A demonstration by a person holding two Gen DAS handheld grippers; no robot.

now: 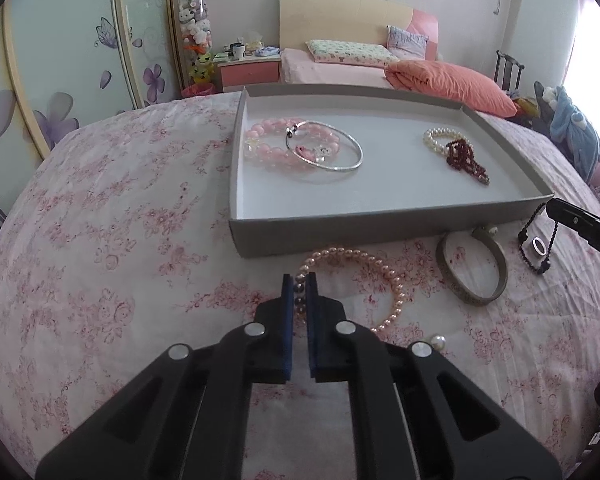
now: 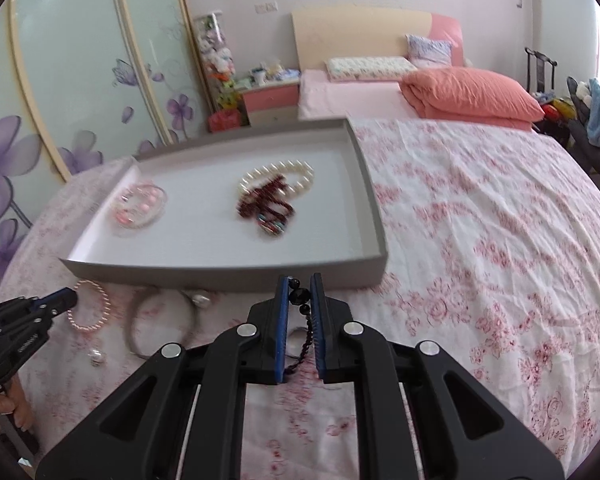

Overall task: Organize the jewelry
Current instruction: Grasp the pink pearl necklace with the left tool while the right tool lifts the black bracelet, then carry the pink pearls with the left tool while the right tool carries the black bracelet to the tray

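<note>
The left gripper (image 1: 299,280) is pinching, with jaws nearly closed, the pink pearl bead necklace (image 1: 380,280) lying on the floral bedsheet (image 1: 100,240) before the shallow grey cardboard tray (image 1: 340,232). The right gripper (image 2: 299,282) is clamping the black beaded cord bracelet (image 2: 299,297) just before the tray's front wall.

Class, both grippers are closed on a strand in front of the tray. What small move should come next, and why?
Probably lift the right gripper and carry its black bead strand over the grey tray: the strand already hangs clear of the bedspread, while the left gripper's pink pearl bracelet mostly lies flat.
</note>
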